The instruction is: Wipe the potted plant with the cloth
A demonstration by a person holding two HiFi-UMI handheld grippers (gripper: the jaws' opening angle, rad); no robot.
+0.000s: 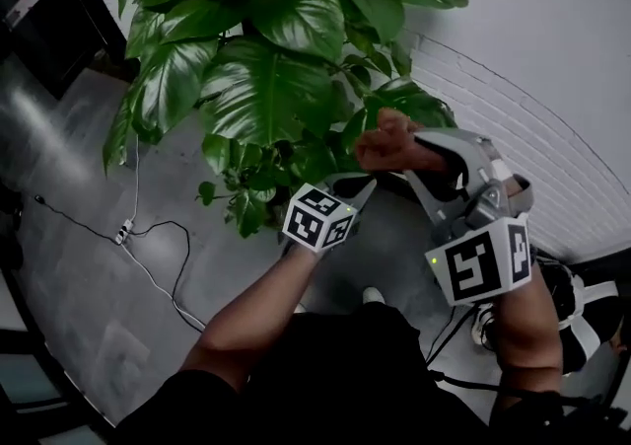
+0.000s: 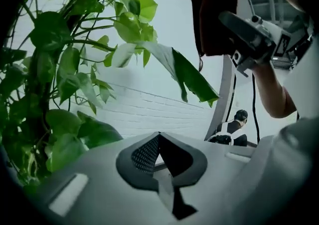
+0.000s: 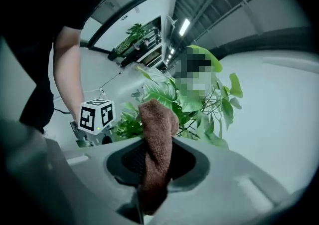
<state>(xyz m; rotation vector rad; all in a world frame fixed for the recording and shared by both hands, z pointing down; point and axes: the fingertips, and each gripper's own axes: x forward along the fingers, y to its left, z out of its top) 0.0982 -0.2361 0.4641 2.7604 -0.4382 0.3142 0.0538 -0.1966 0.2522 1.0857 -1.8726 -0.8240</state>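
Pinching nubby brn cloth (image 3: 157,139)

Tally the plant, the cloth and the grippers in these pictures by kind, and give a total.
Potted plant: 1
Brown cloth: 1
Grippers: 2, the left gripper and the right gripper
Total: 4

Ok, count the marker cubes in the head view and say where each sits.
2. One cube sits mid-frame on the left gripper, below the plant; the other cube is lower right on the right gripper, which grips the brown cloth. None seems hidden.
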